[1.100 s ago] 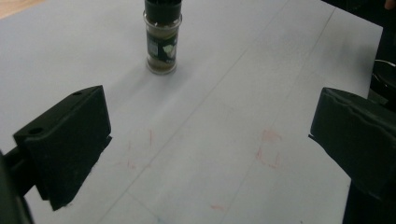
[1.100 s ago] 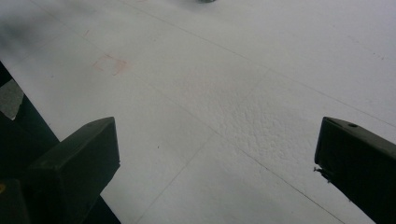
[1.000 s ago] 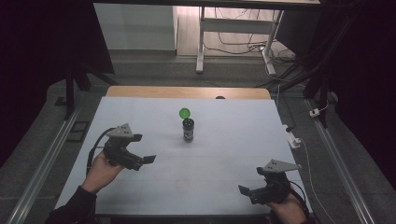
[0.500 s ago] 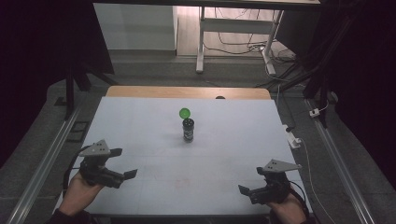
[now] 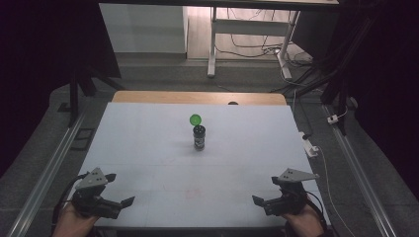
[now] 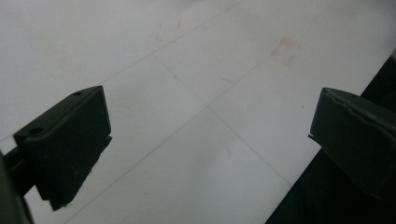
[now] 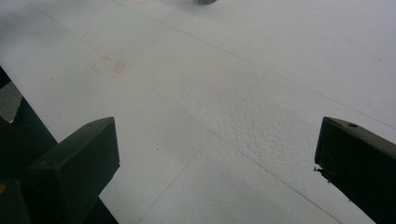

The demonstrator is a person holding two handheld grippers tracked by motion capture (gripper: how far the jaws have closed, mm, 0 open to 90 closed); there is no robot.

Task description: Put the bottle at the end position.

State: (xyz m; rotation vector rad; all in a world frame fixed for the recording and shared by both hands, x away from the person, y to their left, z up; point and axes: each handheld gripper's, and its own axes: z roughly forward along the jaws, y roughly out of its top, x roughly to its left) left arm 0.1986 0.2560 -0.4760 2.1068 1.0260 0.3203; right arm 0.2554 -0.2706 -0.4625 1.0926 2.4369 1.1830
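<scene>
A small dark jar (image 5: 199,137) stands upright at the middle of the white table (image 5: 148,148). A round green lid (image 5: 195,119) lies just behind it, apart from the jar. My left gripper (image 5: 119,189) rests at the front left corner, held by a hand, open and empty. In the left gripper view the left gripper (image 6: 210,135) has its jaws wide apart over bare table. My right gripper (image 5: 265,190) sits at the front right, also open and empty. The right gripper (image 7: 217,158) looks across the table, and the jar's base (image 7: 205,1) peeks in at the top edge.
A wooden strip (image 5: 197,97) borders the table's far edge, with a small dark object (image 5: 232,103) on it. A white power strip (image 5: 309,145) and cable hang off the right side. Faint red marks (image 7: 109,67) stain the table front. Metal rails flank both sides.
My left gripper has drawn back from the table's left middle to the front left corner. The right gripper, jar and lid have stayed put.
</scene>
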